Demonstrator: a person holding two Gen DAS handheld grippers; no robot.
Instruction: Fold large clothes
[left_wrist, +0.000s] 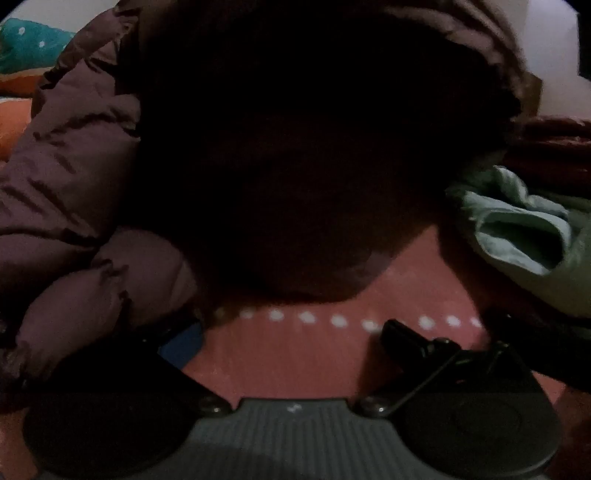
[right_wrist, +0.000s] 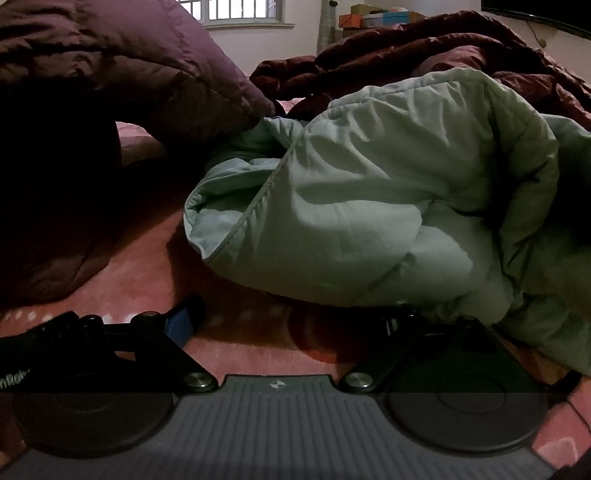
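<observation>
A dark purple puffer jacket (left_wrist: 74, 158) fills most of the left wrist view, and its shadowed bulk rises just beyond my left gripper (left_wrist: 291, 339). That gripper stands wide open over the pink bedspread (left_wrist: 280, 362); a fold of the jacket partly hides its left finger. A crumpled pale green puffer jacket (right_wrist: 369, 192) lies in front of my right gripper (right_wrist: 291, 325), which is also wide open with only bedspread between its fingers. The green jacket's lower edge rests over the right fingertip (right_wrist: 397, 323). The purple jacket (right_wrist: 129, 62) shows at the upper left there too.
A dark red puffer jacket (right_wrist: 424, 48) is heaped behind the green one. A window (right_wrist: 240, 13) and stacked boxes (right_wrist: 380, 18) are at the far wall. A teal dotted cloth (left_wrist: 29, 48) lies at the far left. White dots (left_wrist: 306, 317) run across the bedspread.
</observation>
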